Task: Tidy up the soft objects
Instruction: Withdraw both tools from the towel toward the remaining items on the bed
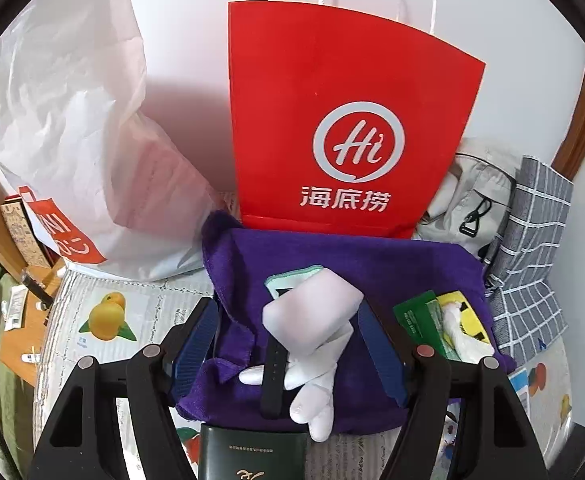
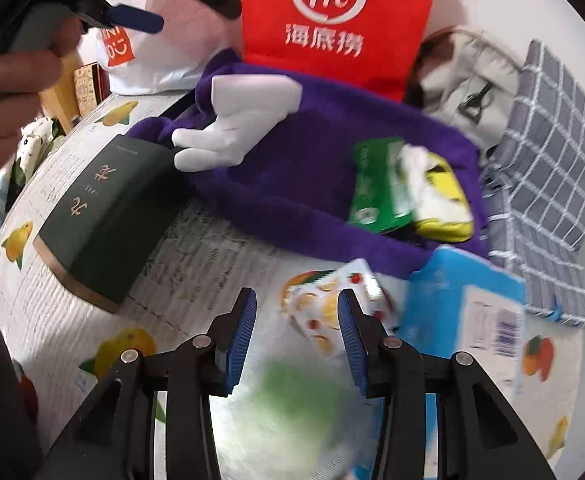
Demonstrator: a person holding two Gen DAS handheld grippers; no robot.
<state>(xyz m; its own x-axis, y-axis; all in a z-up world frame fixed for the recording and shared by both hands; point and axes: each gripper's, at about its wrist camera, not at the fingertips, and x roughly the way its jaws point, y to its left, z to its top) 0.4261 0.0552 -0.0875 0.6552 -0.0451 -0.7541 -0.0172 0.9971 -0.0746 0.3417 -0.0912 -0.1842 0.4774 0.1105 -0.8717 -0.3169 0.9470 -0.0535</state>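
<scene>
A purple plush cloth [image 1: 372, 256] lies spread on the fruit-print bed cover, below a red paper bag [image 1: 344, 120]. A white glove [image 1: 312, 320] lies on the cloth over a black strap [image 1: 274, 376] and a phone in a mint case [image 1: 288, 280]. My left gripper [image 1: 292, 344] is open, with its jaws either side of the glove. A green packet [image 1: 416, 316] and a yellow-white pouch [image 1: 462, 320] lie on the cloth's right part. My right gripper [image 2: 296, 316] is open and empty over the bed cover, below the cloth [image 2: 312, 160] and the glove [image 2: 236, 124].
A dark green book [image 2: 100, 216] lies left of the cloth. A white plastic bag [image 1: 64, 120] stands at left. A grey bag [image 1: 472, 200] and checked cloth [image 1: 532, 260] are at right. A blue box [image 2: 468, 312] and a fruit-print carton [image 2: 332, 304] lie near my right gripper.
</scene>
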